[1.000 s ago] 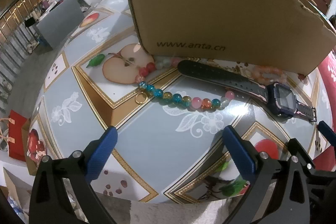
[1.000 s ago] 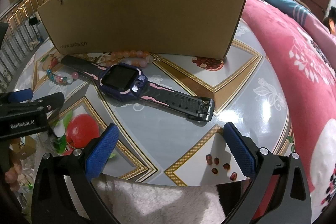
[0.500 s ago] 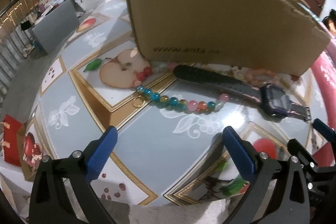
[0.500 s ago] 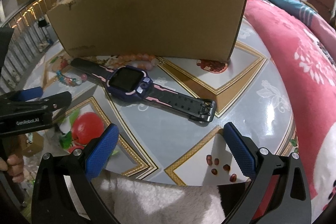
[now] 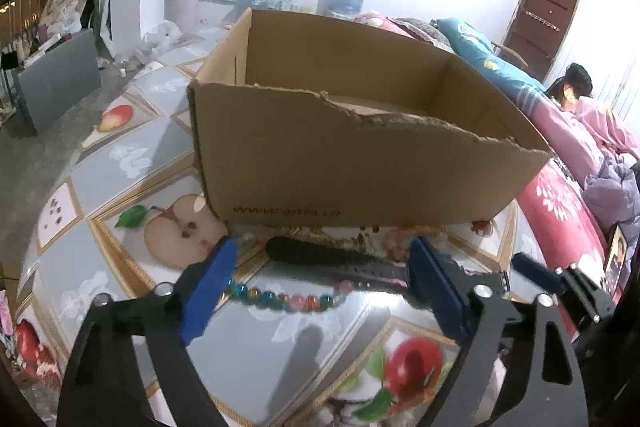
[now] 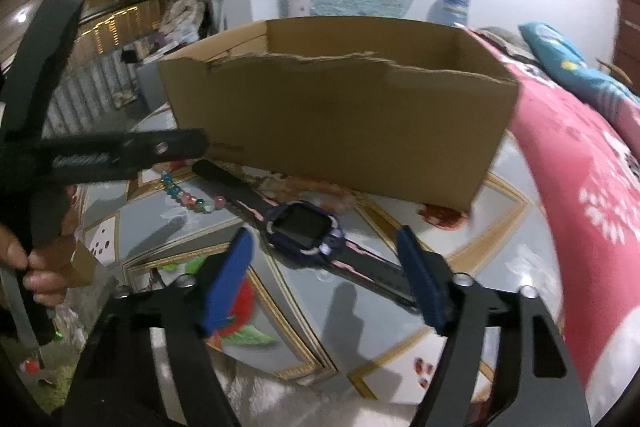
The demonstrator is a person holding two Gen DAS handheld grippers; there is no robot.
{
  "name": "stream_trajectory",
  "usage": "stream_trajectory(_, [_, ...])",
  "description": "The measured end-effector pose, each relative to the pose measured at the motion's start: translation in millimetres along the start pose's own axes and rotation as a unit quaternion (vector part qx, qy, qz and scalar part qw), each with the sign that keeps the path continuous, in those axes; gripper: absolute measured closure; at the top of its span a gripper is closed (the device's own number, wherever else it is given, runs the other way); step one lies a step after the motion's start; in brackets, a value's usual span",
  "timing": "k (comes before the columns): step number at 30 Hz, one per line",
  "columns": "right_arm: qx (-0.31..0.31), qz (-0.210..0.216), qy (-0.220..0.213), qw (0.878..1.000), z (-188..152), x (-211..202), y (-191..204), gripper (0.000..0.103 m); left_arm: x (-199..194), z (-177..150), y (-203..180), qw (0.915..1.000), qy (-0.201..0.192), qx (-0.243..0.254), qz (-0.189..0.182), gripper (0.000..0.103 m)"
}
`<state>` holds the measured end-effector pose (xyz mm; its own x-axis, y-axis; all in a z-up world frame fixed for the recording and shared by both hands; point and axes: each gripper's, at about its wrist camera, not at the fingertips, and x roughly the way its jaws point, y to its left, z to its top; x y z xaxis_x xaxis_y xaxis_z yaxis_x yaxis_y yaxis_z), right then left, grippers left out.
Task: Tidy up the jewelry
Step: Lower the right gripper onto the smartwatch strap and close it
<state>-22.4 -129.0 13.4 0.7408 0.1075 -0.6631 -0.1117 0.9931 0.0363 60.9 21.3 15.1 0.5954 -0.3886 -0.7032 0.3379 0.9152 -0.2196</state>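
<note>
Jewelry awaiting pickup: beaded bracelet [image 5: 280,298] and watch [image 6: 304,229] on counter [image 5: 132,163] at lower centre, before open cardboard box [image 5: 360,163], both fingers just narrowing, gripping nothing; next, closing on a piece.

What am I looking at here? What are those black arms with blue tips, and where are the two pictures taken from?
There is no robot: a person holds a hand-operated two-finger gripper in each hand, each carrying a wide-angle camera looking along its blue-padded fingers. One picture comes from the left gripper, the other from the right gripper. Both have just been closing partway, but neither holds anything. On the fruit-patterned table stands an open cardboard box. In front of it lie a colourful bead bracelet and a dark smartwatch. A blurred pinkish bead strand seems to lie against the box.
</note>
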Motion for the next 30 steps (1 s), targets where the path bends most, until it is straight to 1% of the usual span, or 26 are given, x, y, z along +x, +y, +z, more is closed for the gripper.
stream_trajectory(2, [-0.007, 0.006, 0.005, 1.000, 3.2, 9.0, 6.1, 0.048, 7.4, 4.0, 4.3, 1.0000, 0.009, -0.002, -0.003, 0.025])
stream_trajectory(5, [-0.010, 0.016, 0.016, 1.000, 5.0, 20.7, 7.5, 0.055, 29.1, 11.7, 10.5, 0.9991, 0.042, -0.003, -0.009, 0.025])
stream_trajectory(7, [-0.012, 0.020, 0.027, 0.999, 4.0, 27.3, 7.2, 0.058, 37.9, 12.4, 12.4, 0.9982, 0.057, -0.009, -0.015, 0.025])
stream_trajectory(14, [-0.022, 0.018, 0.032, 0.999, 4.3, 33.7, 8.5, 0.059, 56.0, 12.1, 12.8, 0.9953, 0.091, -0.023, -0.023, 0.025])
stream_trajectory(19, [-0.030, 0.017, 0.031, 0.999, 3.2, 31.2, 12.8, 0.059, 57.3, 11.3, 11.2, 0.9954, 0.091, -0.022, -0.021, 0.025])
stream_trajectory(23, [-0.031, 0.019, 0.030, 0.999, -1.7, 24.0, 9.7, 0.059, 56.5, 11.3, 10.4, 0.9944, 0.094, -0.026, -0.041, 0.025])
stream_trajectory(26, [-0.032, 0.020, 0.030, 0.999, -2.1, 24.4, 10.2, 0.059, 51.9, 11.9, 7.6, 0.9947, 0.086, -0.021, -0.052, 0.026])
stream_trajectory(29, [-0.036, 0.020, 0.031, 0.999, 0.0, 23.9, 10.3, 0.059, 45.2, 14.2, 3.0, 0.9957, 0.071, -0.017, -0.056, 0.033])
stream_trajectory(30, [-0.036, 0.020, 0.031, 0.999, 0.0, 23.8, 9.4, 0.059, 44.3, 14.7, 1.7, 0.9960, 0.068, -0.016, -0.055, 0.036])
